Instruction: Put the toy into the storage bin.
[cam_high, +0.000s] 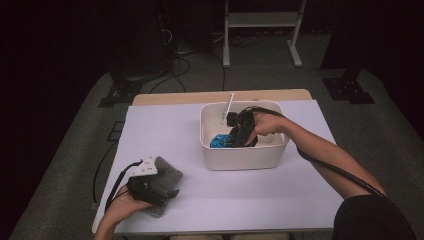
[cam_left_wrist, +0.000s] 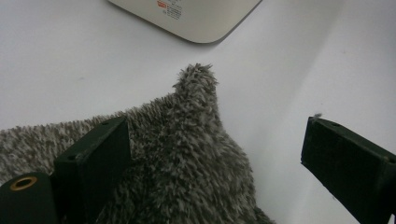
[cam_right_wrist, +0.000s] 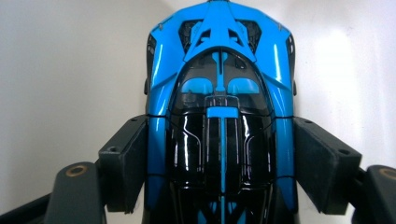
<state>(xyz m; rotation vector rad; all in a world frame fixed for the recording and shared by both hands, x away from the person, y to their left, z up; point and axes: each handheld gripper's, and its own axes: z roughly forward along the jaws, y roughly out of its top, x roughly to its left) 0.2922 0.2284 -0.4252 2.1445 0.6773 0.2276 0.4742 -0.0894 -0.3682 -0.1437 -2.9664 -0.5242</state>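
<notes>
We start with the pale lilac table top (cam_high: 190, 150) that fills the middle of the high view, its wooden back edge showing along the top. On it, right of centre, stands the white rounded-corner plastic tub (cam_high: 243, 156), and at the lower left lies the shaggy grey-and-white microfibre cloth (cam_high: 169, 172).

Inside the tub we find the glossy blue-and-black toy sports car (cam_right_wrist: 219, 116), lying on the tub floor toward its left half in the high view (cam_high: 218, 141). The right gripper (cam_high: 240, 134) reaches down into the tub from the right, and in the right gripper view its two black jaws flank the car's flanks, one on each side, at the cabin. They appear to touch the bodywork and stand wide because the car is wide, so we judge this a grasp on the car, though how firmly the pads press we cannot tell.

The relation that matters to us is the axis: the car's long line runs straight away from the right gripper, up the middle of that view, so the jaws cross it squarely at its width. A lift straight up out of the tub looks the likely next move, with the tub wall close by to clear.

The left gripper (cam_left_wrist: 215, 163) rests at the lower left of the high view (cam_high: 150, 187), far from the car. Its jaws are spread apart, one sunk against the cloth's pile, the other over bare table, gripping nothing.
</notes>
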